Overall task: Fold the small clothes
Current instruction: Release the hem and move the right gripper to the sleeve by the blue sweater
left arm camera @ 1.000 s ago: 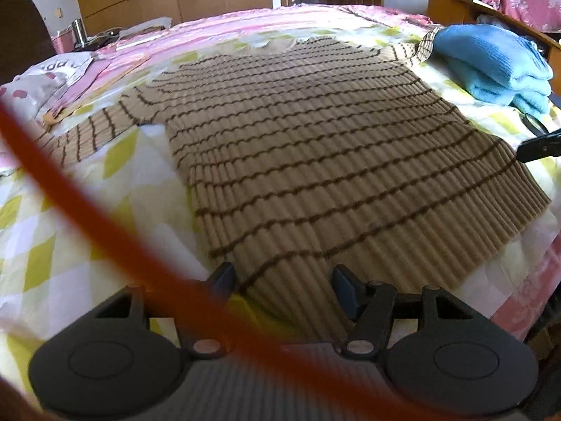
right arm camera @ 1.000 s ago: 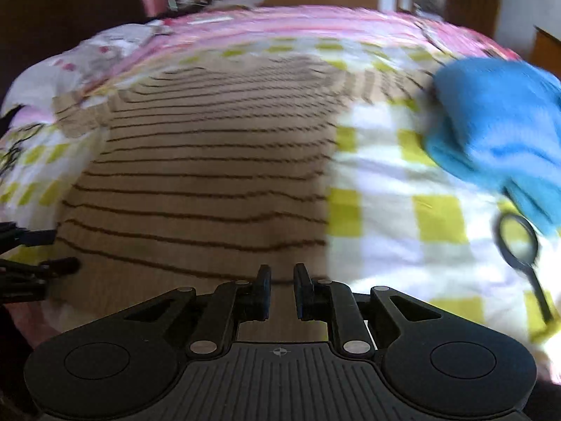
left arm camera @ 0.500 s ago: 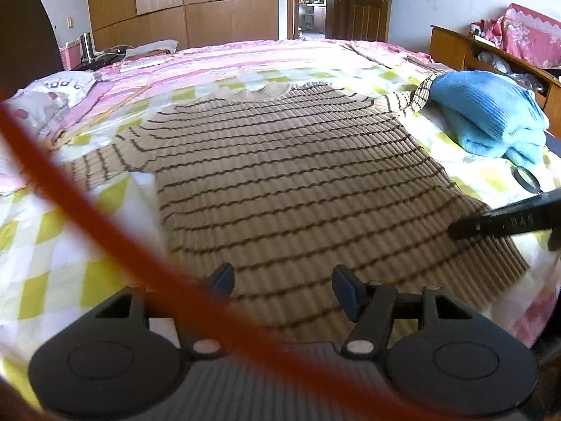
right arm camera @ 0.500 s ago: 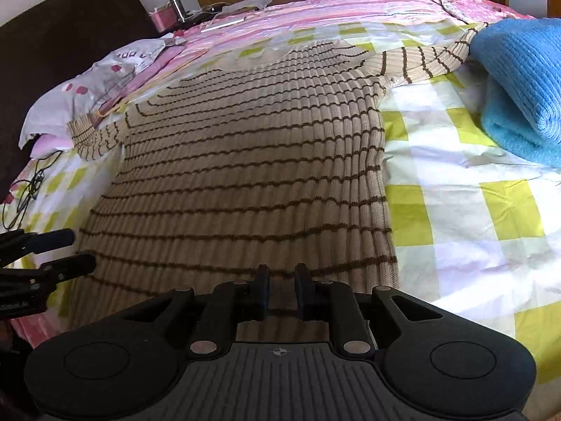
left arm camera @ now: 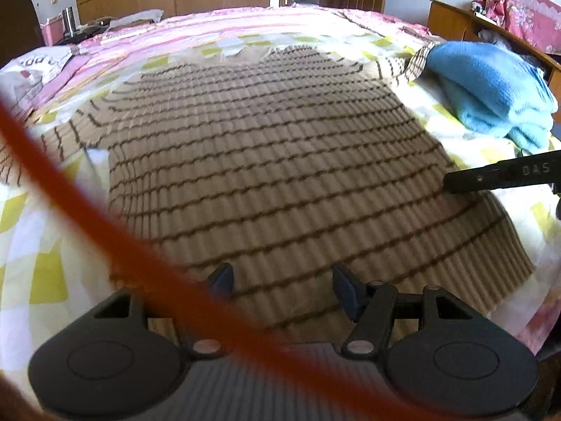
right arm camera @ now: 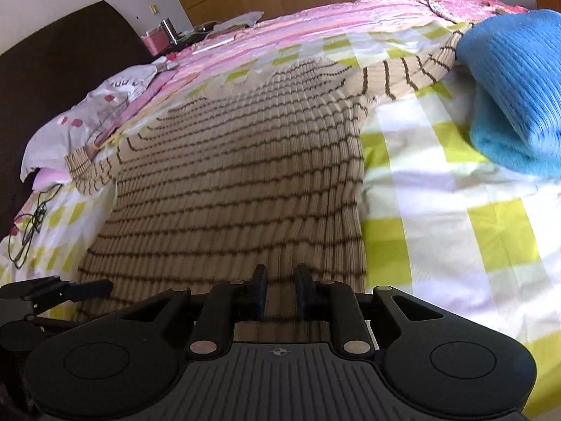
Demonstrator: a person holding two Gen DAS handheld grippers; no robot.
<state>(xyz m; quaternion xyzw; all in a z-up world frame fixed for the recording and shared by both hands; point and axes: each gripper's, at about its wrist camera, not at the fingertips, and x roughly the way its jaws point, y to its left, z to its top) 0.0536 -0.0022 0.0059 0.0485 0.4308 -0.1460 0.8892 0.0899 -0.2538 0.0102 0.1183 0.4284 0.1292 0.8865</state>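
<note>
A tan sweater with thin brown stripes [left arm camera: 273, 161] lies flat on the bed, sleeves spread out to both sides. My left gripper [left arm camera: 282, 275] hangs open above its near hem, towards the left side, with nothing between the fingers. My right gripper [right arm camera: 282, 273] hovers over the hem near the sweater's [right arm camera: 245, 182] right edge. Its jaws stand a narrow gap apart, and no cloth is pinched between them. A right gripper finger [left arm camera: 498, 175] shows at the right of the left wrist view. The left gripper [right arm camera: 70, 291] appears low at the left of the right wrist view.
A folded blue knit [left arm camera: 491, 87] [right arm camera: 519, 84] lies on the checked bedsheet [right arm camera: 455, 210] right of the sweater, touching its right sleeve. An orange cable [left arm camera: 87, 203] crosses close to the left camera. Pillow [right arm camera: 105, 105], black cord [right arm camera: 31, 224] and dark headboard [right arm camera: 52, 52] are at the left.
The right gripper swung from the blue knit's side over the sweater's right hem, and its finger reaches further into the left wrist view. The left gripper shifted along the hem, still open.
</note>
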